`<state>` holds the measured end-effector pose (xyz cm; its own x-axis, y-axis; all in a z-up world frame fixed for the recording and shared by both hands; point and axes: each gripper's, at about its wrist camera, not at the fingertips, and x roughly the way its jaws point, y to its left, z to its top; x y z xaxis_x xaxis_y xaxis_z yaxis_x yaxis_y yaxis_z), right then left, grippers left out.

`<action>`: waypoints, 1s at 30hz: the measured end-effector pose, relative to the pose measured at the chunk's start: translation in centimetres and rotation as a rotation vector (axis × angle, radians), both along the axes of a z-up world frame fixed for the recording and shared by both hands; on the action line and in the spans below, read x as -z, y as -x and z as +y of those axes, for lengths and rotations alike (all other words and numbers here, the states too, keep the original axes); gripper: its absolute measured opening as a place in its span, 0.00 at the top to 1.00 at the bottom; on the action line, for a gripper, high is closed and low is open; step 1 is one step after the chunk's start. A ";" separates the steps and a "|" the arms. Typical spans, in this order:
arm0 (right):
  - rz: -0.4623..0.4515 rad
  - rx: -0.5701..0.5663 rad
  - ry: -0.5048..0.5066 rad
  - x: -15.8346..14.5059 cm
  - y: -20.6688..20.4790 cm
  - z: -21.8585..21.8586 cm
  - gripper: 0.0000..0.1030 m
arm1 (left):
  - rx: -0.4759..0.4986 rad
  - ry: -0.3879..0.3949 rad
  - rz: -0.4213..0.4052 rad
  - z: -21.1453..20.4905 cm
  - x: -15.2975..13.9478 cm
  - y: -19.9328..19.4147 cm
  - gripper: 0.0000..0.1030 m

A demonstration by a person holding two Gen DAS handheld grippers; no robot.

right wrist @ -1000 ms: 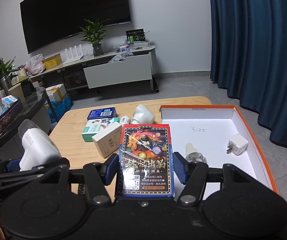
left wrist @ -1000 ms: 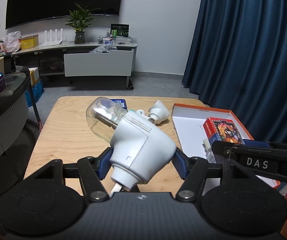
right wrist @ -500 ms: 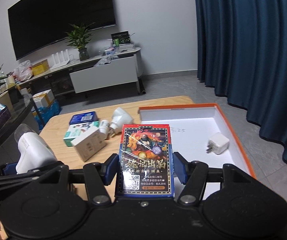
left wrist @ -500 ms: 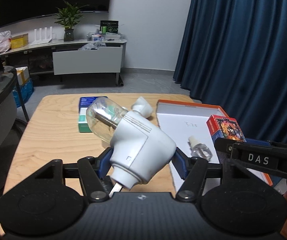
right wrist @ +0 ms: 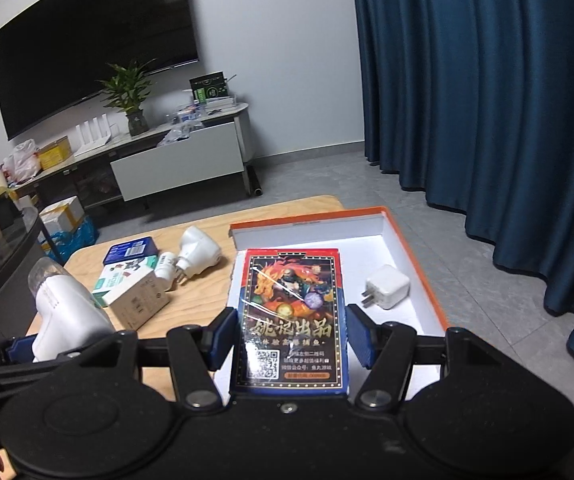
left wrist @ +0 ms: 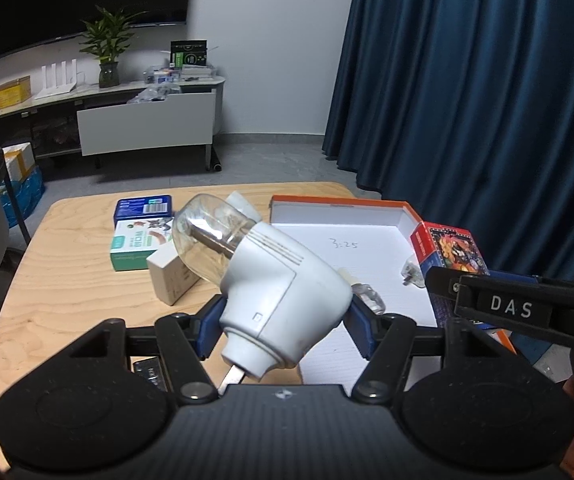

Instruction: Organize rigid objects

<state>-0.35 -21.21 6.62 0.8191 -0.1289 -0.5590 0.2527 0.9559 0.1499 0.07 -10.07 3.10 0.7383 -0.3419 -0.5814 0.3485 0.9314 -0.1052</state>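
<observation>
The left gripper (left wrist: 283, 330) is closed partway on a white plug-in vaporizer (left wrist: 287, 300): a smooth, rounded plastic body with moulded ribs, a clear glass bottle screwed into its upper end, and a metal prong at its lower end. Both blue pads bear on the body's sides, holding it tilted above the near part of the wooden table (left wrist: 63, 280).

The right gripper (right wrist: 290, 336) is likewise closed partway, its pads set against the long edges of a flat rectangular card box (right wrist: 293, 320) in glossy film, printed red, blue and gold. The box is held over the near left part of the tray (right wrist: 415, 256), a shallow cardboard lid, orange outside and matt white inside.

A white cube-shaped charger (right wrist: 387, 291) with two metal prongs lies in the tray. A small clear bottle (left wrist: 367, 296) lies in the tray just beyond the vaporizer.

On the light plywood tabletop left of the tray lie a second white vaporizer (right wrist: 199, 251), a cream carton (right wrist: 137, 300), a green-and-white carton (left wrist: 139, 244) and a dark blue flat box (left wrist: 143, 209), grouped closely
</observation>
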 end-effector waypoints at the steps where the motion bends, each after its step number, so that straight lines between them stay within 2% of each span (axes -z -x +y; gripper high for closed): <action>1: -0.001 0.003 -0.001 0.0 0.1 -0.1 0.31 | 0.002 0.000 -0.001 -0.1 0.0 0.1 0.38; 30: 0.010 0.040 -0.004 0.5 -0.4 -4.0 0.31 | 0.043 -0.014 0.007 -2.9 0.6 -1.5 0.38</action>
